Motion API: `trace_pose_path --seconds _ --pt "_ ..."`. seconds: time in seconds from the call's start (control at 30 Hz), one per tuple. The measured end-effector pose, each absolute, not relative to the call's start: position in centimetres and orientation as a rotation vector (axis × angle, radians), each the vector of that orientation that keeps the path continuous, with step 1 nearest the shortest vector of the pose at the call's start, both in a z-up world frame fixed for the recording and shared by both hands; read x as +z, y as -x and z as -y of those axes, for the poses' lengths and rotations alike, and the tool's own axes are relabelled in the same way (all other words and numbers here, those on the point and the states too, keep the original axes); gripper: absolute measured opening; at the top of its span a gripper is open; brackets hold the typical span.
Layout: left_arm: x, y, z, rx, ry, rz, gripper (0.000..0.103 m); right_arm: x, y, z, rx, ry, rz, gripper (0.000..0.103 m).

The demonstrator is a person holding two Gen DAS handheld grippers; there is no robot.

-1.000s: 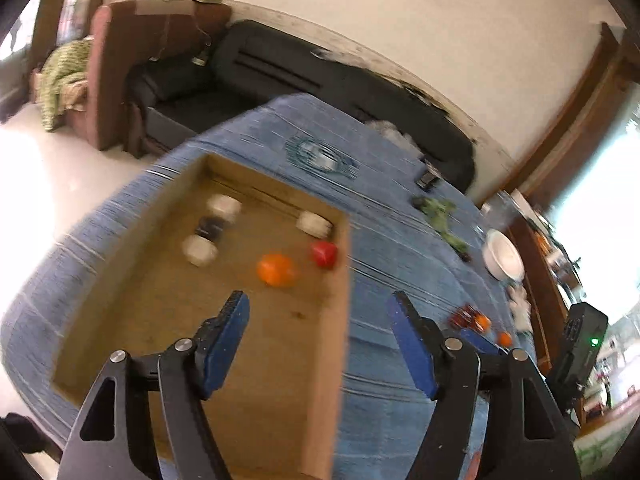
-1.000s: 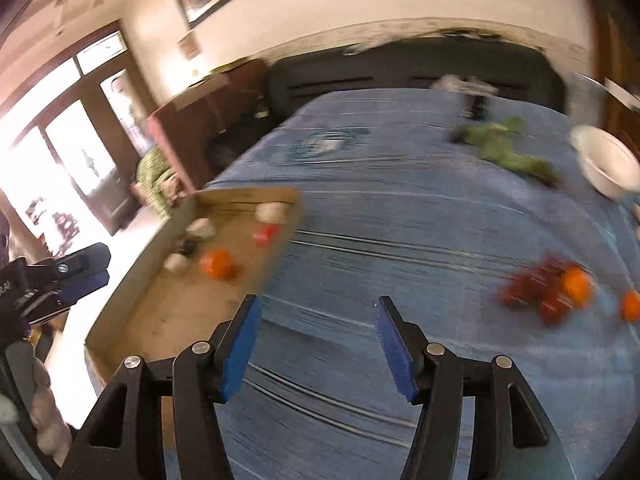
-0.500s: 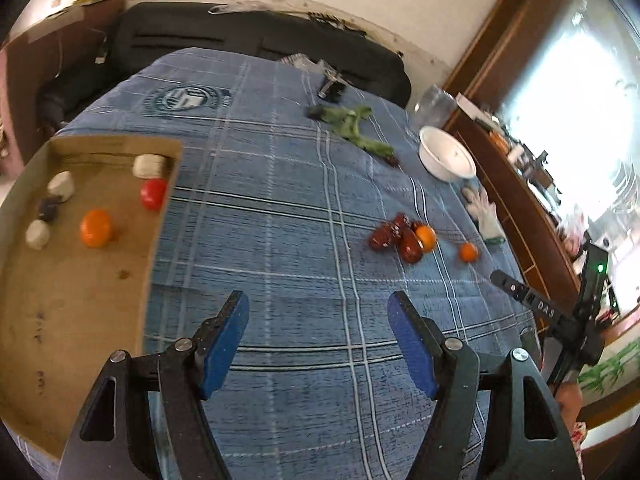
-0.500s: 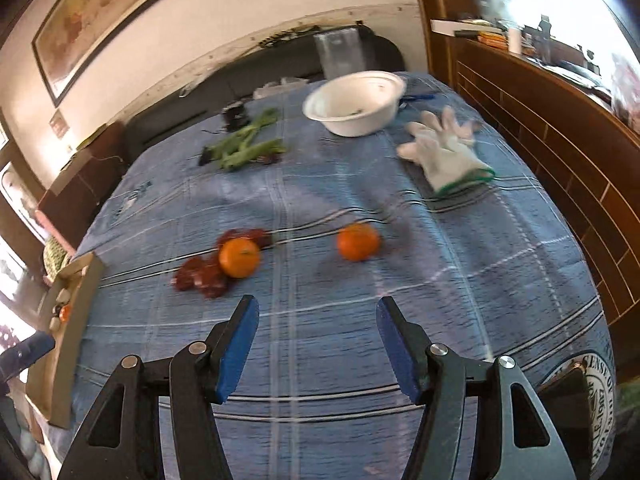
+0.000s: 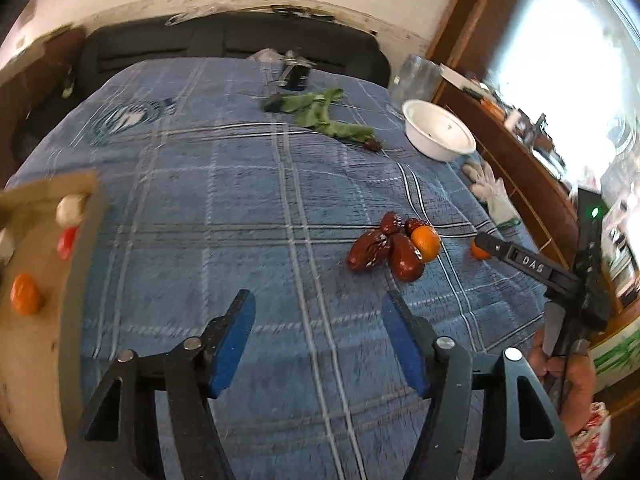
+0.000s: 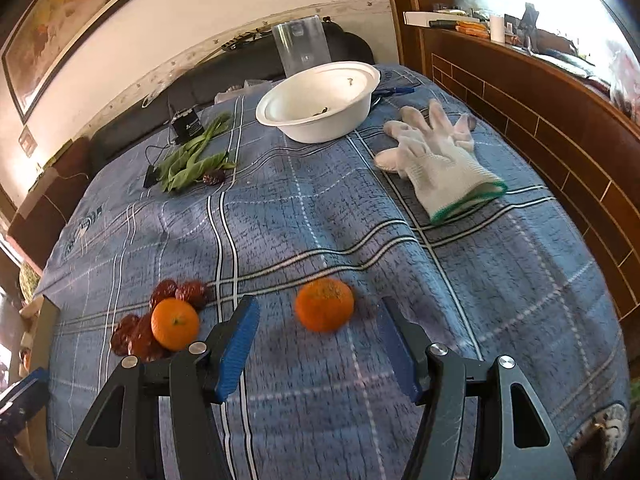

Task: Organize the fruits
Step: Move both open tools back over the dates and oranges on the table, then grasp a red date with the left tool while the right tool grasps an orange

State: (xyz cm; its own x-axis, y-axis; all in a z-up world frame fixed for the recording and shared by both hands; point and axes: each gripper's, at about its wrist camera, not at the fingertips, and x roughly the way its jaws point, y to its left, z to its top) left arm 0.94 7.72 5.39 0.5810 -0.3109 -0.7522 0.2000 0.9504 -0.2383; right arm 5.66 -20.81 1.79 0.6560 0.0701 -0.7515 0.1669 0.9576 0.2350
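A loose orange [image 6: 325, 309] lies on the blue plaid cloth just beyond my open right gripper [image 6: 318, 312], between its fingertips' line. A second orange [image 6: 175, 323] rests on a pile of dark red dates [image 6: 136, 336] to its left. In the left wrist view the same pile [image 5: 384, 248] and orange [image 5: 426, 238] lie ahead and right of my open, empty left gripper [image 5: 318, 308]. A cardboard tray [image 5: 80, 264] at the far left holds an orange [image 5: 25, 294], a small red fruit [image 5: 67, 242] and pale items.
A white bowl [image 6: 320, 100], a white glove [image 6: 440, 164], green leaves [image 6: 192, 162] and a clear container [image 6: 302, 46] lie farther back. A wooden ledge [image 6: 540, 112] borders the right side. A dark sofa stands behind the table.
Both grippers swung right, away from the tray toward the dates and oranges. The right gripper has moved closer to the loose orange. Both stayed open.
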Motion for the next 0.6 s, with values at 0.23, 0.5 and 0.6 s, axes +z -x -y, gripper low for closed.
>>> trace_pose_path --seconds 0.23,0.5,0.6 --pt "2.6 -5.2 -4.2 -0.346 0.059 -0.938 0.058 0.7 -6.0 20.9 -0.039 -0.286 -0.858 0.065" --pt "1.1 -7.0 -2.0 -0.412 0.048 -0.940 0.031 0.4 -6.6 20.3 -0.034 -0.249 -0.862 0.050" --pt "1.0 -6.8 -1.7 -0.407 0.043 -0.916 0.030 0.4 -6.7 19.7 -0.045 -0.209 -0.865 0.047"
